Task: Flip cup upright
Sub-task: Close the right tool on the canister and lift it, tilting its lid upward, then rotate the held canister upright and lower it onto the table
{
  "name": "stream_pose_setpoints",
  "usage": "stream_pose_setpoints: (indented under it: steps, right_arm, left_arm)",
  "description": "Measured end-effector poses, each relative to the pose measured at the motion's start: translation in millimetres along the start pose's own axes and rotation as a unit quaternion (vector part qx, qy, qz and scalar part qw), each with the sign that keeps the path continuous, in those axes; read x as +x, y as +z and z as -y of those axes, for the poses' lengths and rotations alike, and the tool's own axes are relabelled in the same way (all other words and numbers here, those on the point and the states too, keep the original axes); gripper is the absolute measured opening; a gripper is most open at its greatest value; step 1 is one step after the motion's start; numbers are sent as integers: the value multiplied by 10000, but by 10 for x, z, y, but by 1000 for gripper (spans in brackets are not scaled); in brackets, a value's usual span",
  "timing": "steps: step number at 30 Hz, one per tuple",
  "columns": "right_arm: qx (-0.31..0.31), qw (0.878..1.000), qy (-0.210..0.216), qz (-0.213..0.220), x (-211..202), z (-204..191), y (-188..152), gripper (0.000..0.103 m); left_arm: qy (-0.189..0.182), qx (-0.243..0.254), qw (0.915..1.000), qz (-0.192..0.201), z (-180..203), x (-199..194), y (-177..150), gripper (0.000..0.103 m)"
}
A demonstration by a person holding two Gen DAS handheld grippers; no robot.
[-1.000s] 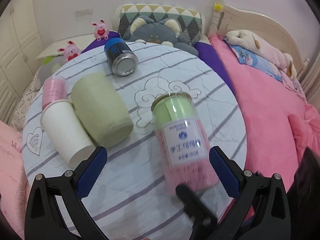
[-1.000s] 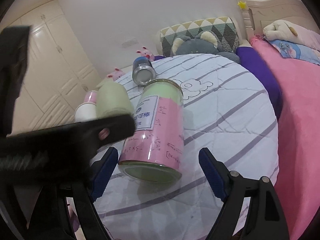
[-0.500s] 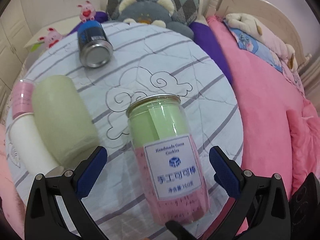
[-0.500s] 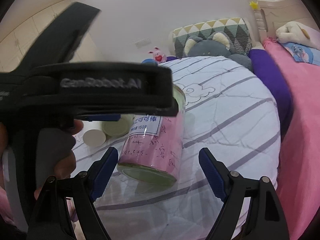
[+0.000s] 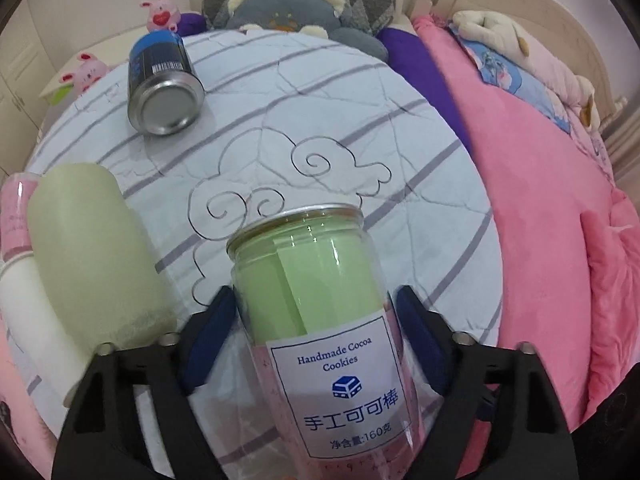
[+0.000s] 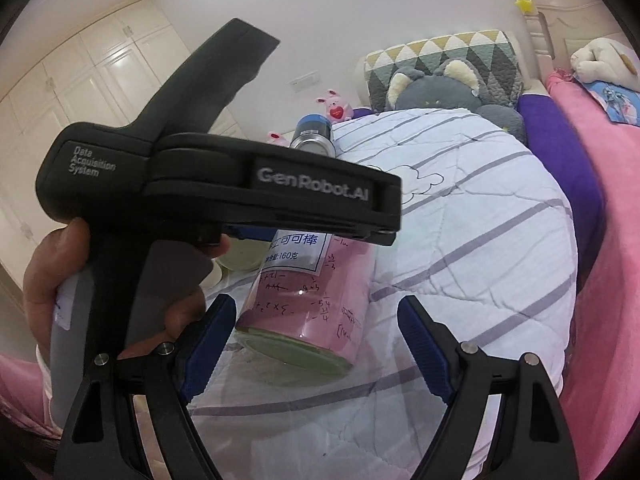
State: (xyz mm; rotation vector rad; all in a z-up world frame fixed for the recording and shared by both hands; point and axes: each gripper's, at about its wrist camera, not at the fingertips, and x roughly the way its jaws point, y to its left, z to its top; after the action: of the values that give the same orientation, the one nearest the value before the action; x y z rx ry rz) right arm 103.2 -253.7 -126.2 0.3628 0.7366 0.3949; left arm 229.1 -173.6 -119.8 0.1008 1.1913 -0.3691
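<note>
A clear cookie jar (image 5: 320, 312) with green and pink paper inside lies on its side on the striped quilt (image 5: 360, 128). My left gripper (image 5: 316, 336) straddles it, one blue pad on each side; the pads look close to the jar walls, but contact is unclear. In the right wrist view the same jar (image 6: 308, 304) lies ahead with its base toward the camera. My right gripper (image 6: 316, 332) is open and empty, just short of the jar's base. The left gripper's black body (image 6: 224, 196) covers the jar's upper part.
A pale green cup (image 5: 92, 256) lies on its side to the left of the jar, with a white paper cup (image 5: 28, 312) and a pink cup (image 5: 14, 216) beside it. A blue can (image 5: 162, 88) lies farther back. Plush toys, a pillow and a pink blanket surround the quilt.
My left gripper has moved forward over the jar and its jaws have narrowed around it. The right gripper has stayed in place, open.
</note>
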Motion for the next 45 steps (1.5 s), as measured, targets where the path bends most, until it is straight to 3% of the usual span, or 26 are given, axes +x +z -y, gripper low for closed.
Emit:
stream_pose_setpoints:
  steps: [4,7,12,33,45]
  right_arm:
    - [-11,10000,-73,-38,33,8,19,90]
    - [-1,9999,-93,-71,57,26,27,90]
    - [-32,9997,-187,-145,129,18,38,90]
    - [-213,9983,-508,-178,254,-77,-29,90]
    - [-200,9990,-384,-131,384,-23,17,90]
  left_arm:
    - [-10,83,9996,286,7,-104,-21,79]
    - [39,157,9974,701,9,-259,-43,78]
    - [105,221,9942,1050,-6,-415,-44,78]
    - [175,225,9875,1552,-40,-686,-258,77]
    - [87,-2,9835,1806,-165,-734,-272,77]
